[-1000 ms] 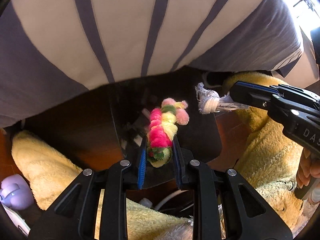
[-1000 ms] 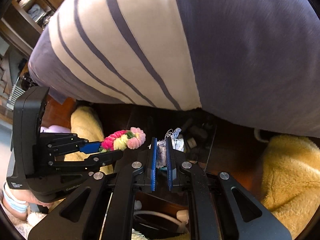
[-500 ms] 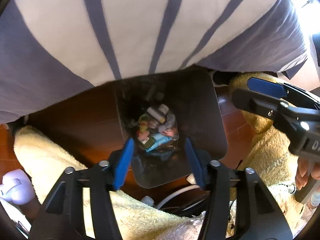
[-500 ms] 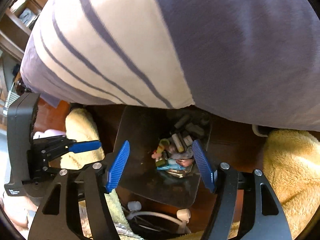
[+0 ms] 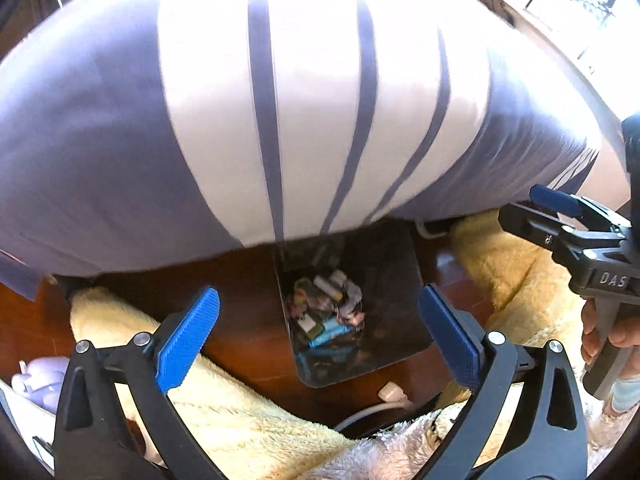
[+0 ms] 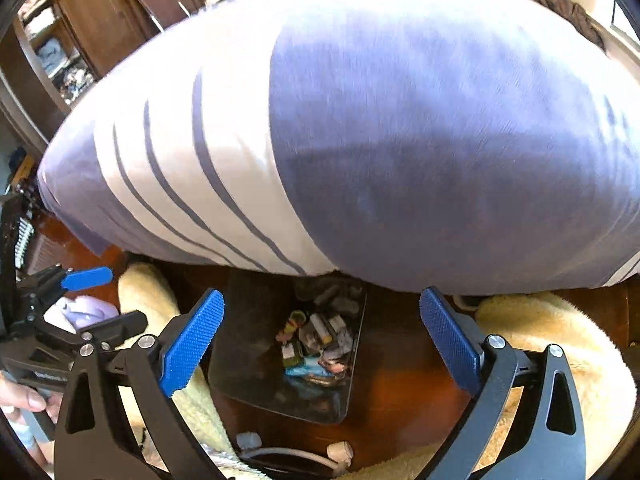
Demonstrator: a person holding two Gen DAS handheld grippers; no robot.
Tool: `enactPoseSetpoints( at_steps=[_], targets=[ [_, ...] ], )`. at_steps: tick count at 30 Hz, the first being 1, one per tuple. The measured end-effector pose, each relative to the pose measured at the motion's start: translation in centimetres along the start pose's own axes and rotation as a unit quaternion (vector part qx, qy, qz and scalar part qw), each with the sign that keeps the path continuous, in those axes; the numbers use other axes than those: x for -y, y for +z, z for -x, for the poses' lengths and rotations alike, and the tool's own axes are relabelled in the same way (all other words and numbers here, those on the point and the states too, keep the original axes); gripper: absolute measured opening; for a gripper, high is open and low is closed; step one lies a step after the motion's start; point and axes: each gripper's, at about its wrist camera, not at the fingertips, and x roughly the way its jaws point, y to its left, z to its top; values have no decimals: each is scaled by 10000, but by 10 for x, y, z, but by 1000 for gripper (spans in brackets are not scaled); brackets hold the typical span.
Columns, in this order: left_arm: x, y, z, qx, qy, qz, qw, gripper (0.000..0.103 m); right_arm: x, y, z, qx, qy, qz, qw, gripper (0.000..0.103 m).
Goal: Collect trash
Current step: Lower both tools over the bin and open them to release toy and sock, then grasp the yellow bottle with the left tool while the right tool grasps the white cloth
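Observation:
A dark see-through bin [image 5: 394,280] [image 6: 248,320] stands on the wooden floor, half under a striped cushion. Small trash [image 5: 324,312] [image 6: 316,340] lies in a heap at its bottom: wrappers, little tubes and a pink-and-yellow fuzzy piece. My left gripper [image 5: 319,291] hangs above the bin, its jaws opening wide, and nothing is between its blue pads [image 5: 188,336]. My right gripper [image 6: 322,293] hangs above it too, jaws opening, also with nothing between them. Each wrist view catches the other gripper at its edge: the right gripper [image 5: 520,202] and the left gripper [image 6: 127,297].
A big grey-and-white striped cushion [image 5: 280,120] overhangs the far side of the bin. Yellow fluffy rugs [image 5: 516,276] [image 6: 560,344] flank it. A white cable with a plug [image 6: 340,450] lies on the near floor. A lilac object [image 6: 86,308] sits at the left, and wooden shelves [image 6: 60,52] stand behind.
The left gripper let go of the pink-and-yellow fuzzy piece and the right of its whitish scrap. Both opened wide and rose, and the bin now looks smaller below.

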Motion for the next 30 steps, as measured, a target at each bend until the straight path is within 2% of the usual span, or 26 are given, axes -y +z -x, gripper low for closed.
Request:
enactPoseSetpoints(
  at_steps=[5,12,19,30],
  targets=[
    [1,18,39,502,119,-96,9986,95,-5,18,35,444,34,93,9990,99],
    [-8,54,70,965,409,-107,9944,95,-1,57,68,924,-80,271,9953,99],
    [-26,99,79,1220,676,-83,9902,95,8,101,68,1121,-315,372,9925,99],
    [-54,184,53,1298,862,72,9878,95,32,193,33,1085,-414,344,9926,99]
  ],
)
